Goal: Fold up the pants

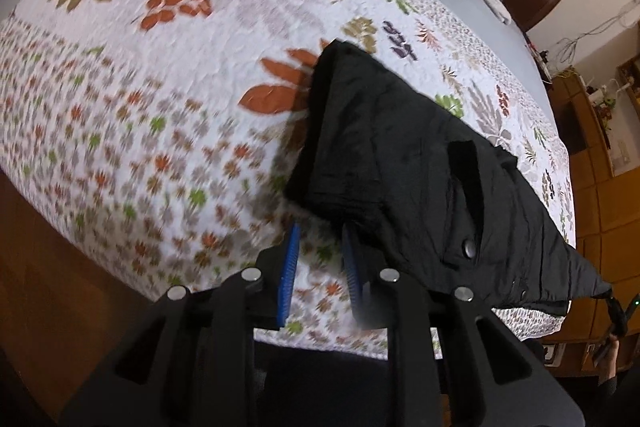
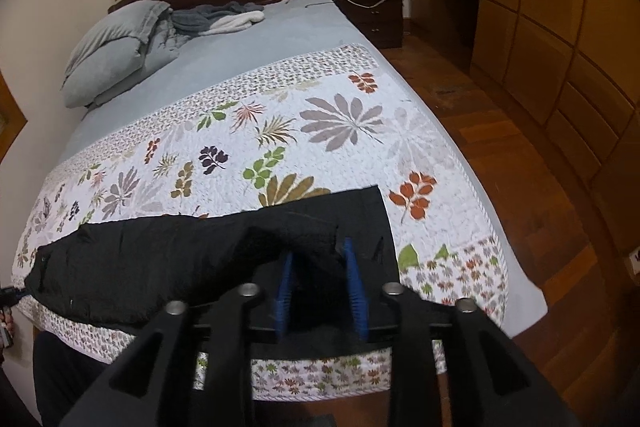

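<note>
Pants folded lengthwise, cross fold still to do.
I see the pants along the bed's near edge; left gripper and right gripper fingers apart, gripping nothing, cloth at twelve o'clock.

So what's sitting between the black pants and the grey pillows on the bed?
Nothing stands there: in the right wrist view only floral quilt and then bare grey sheet lie between the black pants and the grey pillows.
</note>
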A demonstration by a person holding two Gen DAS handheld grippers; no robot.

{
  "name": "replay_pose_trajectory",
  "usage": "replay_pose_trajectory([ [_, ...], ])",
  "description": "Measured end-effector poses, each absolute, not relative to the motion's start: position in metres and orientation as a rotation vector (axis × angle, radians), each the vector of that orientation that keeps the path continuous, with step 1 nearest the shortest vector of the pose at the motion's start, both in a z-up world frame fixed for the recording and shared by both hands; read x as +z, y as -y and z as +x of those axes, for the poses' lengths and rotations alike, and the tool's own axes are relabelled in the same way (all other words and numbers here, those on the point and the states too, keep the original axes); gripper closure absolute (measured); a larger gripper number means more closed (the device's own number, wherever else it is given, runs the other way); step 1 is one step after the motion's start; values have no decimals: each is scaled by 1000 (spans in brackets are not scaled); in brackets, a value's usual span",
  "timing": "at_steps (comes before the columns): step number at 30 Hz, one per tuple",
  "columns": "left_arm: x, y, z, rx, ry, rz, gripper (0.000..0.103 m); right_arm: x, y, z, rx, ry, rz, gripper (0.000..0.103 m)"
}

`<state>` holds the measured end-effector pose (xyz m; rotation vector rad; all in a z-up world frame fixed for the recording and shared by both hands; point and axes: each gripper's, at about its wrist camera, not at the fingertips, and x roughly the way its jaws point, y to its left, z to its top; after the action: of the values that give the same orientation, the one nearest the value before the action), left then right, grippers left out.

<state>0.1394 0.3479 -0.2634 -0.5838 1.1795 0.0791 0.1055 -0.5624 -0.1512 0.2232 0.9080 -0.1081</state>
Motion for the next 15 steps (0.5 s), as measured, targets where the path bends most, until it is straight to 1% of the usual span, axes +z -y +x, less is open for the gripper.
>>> replay_pose_trajectory([
  [2, -265, -351, 132, 84, -1175, -594, 82, -156, 565, 101, -126, -913, 232, 62],
  [4, -264, -353, 126, 95, -1164, -599, 76, -162, 570, 95, -142, -917, 261, 56],
  [5, -262, -353, 123, 101, -1158, -596, 75, -165, 573, 93, -147, -921, 282, 53],
  [7, -257, -351, 119, 96, -1140, -601, 72, -173, 581, 87, -170, -926, 353, 44],
  [8, -255, -349, 117, 92, -1132, -602, 68, -178, 585, 85, -176, -925, 394, 39],
  [10, -250, -341, 116, 83, -1120, -591, 63, -191, 595, 78, -179, -931, 513, 38],
  [14, -245, -327, 115, 69, -1104, -590, 51, -223, 612, 61, -175, -923, 777, 36],
  [15, -245, -325, 116, 72, -1103, -591, 45, -230, 616, 56, -165, -909, 848, 35],
])
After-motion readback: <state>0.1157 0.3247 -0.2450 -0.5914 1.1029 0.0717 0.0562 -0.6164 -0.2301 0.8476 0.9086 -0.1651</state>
